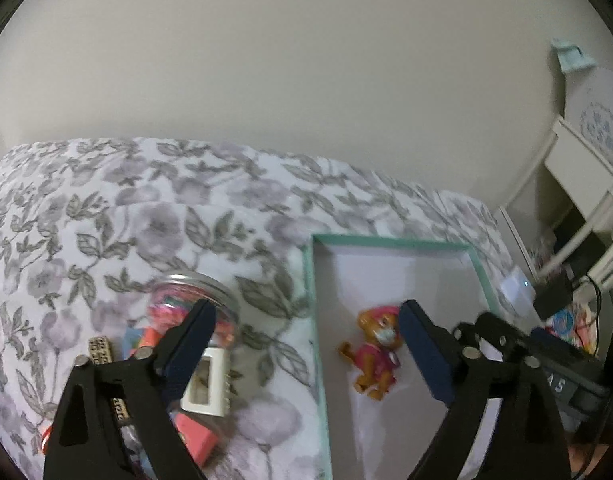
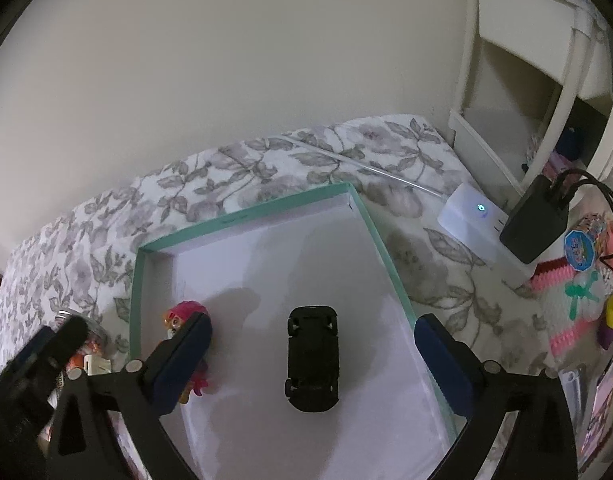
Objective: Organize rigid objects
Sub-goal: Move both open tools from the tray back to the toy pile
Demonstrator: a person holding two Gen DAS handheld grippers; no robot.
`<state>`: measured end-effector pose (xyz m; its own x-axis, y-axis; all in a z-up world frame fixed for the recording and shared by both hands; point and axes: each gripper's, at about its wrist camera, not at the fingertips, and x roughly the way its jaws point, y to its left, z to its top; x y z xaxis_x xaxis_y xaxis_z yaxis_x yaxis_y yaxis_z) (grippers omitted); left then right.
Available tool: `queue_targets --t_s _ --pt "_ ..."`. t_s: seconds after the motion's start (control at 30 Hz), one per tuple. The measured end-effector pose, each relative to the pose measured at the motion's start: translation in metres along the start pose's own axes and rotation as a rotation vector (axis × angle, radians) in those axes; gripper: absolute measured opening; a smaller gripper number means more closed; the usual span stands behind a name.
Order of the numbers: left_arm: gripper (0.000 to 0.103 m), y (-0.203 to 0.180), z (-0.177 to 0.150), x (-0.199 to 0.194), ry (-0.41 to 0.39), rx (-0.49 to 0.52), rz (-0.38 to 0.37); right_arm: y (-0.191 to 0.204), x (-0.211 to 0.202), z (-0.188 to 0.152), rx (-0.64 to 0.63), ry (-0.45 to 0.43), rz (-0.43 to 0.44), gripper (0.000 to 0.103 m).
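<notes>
The bed cover (image 2: 386, 152) is soft, so the shallow box (image 2: 242, 216) on it could tilt if pressed at one edge. Inside the box lie a black toy car (image 2: 312, 356) and a dog figure (image 1: 376, 354). Both tongs, the left gripper (image 1: 306, 344) and the right gripper (image 2: 312, 364), stand wide open and hold nothing. The jar (image 1: 194, 304) just beside the box could roll if a finger bumps it.

In the right wrist view the left finger (image 2: 182, 360) of the right gripper hides most of the toy pup (image 2: 181, 316), leaving only its pink-helmeted head clear. In the left wrist view the glass jar (image 1: 194, 304) sits partly behind a gripper finger (image 1: 186, 352), its contents blurred, and the teal-edged box (image 1: 390, 242) runs off the bottom edge
</notes>
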<state>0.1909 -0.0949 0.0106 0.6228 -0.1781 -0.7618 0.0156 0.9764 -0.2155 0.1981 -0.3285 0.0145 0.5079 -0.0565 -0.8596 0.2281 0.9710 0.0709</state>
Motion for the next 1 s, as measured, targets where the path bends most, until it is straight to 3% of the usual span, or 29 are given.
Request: queue_targets --t_s 0.07,0.6,1.0 --pt "0.103 0.006 0.002 -0.002 -0.021 -0.016 0.0 0.002 0.0 -0.001 -0.011 0.001 0.002 0.103" --pt "0.103 0.026 0.011 -0.024 -0.132 -0.071 -0.008 0.035 -0.004 -0.004 -0.08 -0.03 0.08 0.103" --pt "0.103 0.07 0.032 -0.105 -0.253 -0.18 0.056 0.09 -0.044 -0.005 -0.2 -0.092 0.202 0.103"
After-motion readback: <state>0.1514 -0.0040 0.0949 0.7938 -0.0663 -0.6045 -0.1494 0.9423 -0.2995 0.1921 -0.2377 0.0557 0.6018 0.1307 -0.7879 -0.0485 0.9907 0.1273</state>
